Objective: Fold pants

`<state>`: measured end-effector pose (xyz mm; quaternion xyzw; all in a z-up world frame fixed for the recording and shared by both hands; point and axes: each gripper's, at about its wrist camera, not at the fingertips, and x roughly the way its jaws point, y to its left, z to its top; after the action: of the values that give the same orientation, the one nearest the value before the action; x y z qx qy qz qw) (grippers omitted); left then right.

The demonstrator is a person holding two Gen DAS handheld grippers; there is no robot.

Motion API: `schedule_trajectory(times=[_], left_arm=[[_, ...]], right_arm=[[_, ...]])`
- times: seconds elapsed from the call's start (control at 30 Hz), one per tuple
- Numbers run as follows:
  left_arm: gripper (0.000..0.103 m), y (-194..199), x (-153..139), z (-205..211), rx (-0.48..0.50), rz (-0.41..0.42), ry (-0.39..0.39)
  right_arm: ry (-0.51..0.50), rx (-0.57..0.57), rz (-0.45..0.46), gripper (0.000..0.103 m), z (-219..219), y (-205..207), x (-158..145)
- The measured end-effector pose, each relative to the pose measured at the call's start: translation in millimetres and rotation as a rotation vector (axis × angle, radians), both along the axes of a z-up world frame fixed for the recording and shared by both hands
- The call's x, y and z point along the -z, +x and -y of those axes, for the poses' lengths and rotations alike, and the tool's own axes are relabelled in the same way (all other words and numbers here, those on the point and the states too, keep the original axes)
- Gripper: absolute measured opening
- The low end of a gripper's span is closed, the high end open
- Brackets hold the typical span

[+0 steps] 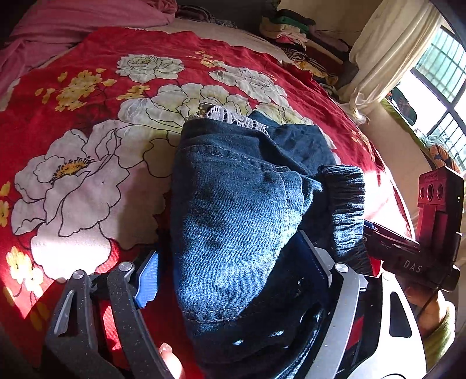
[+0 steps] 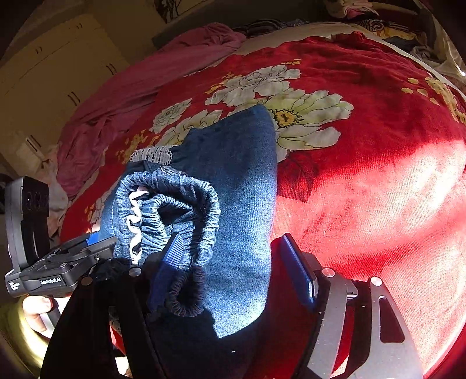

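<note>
The dark blue denim pants [image 1: 233, 210], folded into a thick bundle, lie on a bed covered with a red blanket printed with large white and yellow flowers [image 1: 87, 163]. A strip of pale grey lace trim [image 1: 233, 118] peeks out at the bundle's far end, and the gathered elastic waistband [image 2: 174, 204] curls open on the side facing the right wrist camera.

The left gripper [image 1: 233, 262] has the bundle between its jaws: the blue-padded left finger [image 1: 147, 280] stands just beside the denim with a sliver of red blanket between, while the other finger lies against the fabric (the pads do not clearly press from both sides). The right gripper [image 2: 236, 268] straddles the waistband end; its left blue pad [image 2: 174, 250] rests against the gathered elastic, and the right pad [image 2: 297, 271] stands apart from the denim, over the blanket.

A pink sheet [image 1: 72, 26] lies crumpled at the bed's far edge, stacked folded clothes [image 1: 294, 32] sit beyond, and a cream curtain [image 1: 387, 46] hangs by the window.
</note>
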<state>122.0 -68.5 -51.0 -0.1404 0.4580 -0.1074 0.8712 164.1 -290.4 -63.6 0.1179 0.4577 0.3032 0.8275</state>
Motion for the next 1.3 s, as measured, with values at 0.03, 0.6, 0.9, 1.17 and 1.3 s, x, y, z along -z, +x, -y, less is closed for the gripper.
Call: schedule_trajectory(times=[0.03, 0.6, 0.9, 1.17, 1.3], left_arm=[[0.059, 0, -1, 3, 0.005, 0.002, 0.012], [0.035, -1, -53, -1, 0.022, 0.060, 0.048], [0.035, 41, -77, -11, 0.000, 0.097, 0.111], [0.035, 80, -75, -17, -0.007, 0.089, 0.148], [0.035, 93, -69, -19, -0.010, 0.101, 0.171]], right_arm=[[0.005, -0.007, 0.004, 0.031, -3, -2, -1], [-0.100, -0.031, 0.225, 0.022, -33, -18, -70], [-0.122, -0.027, 0.289, 0.022, -54, 28, -94], [-0.128, -0.015, 0.265, 0.021, -67, 66, -96], [-0.158, -0.009, 0.269, 0.021, -74, 78, -88]])
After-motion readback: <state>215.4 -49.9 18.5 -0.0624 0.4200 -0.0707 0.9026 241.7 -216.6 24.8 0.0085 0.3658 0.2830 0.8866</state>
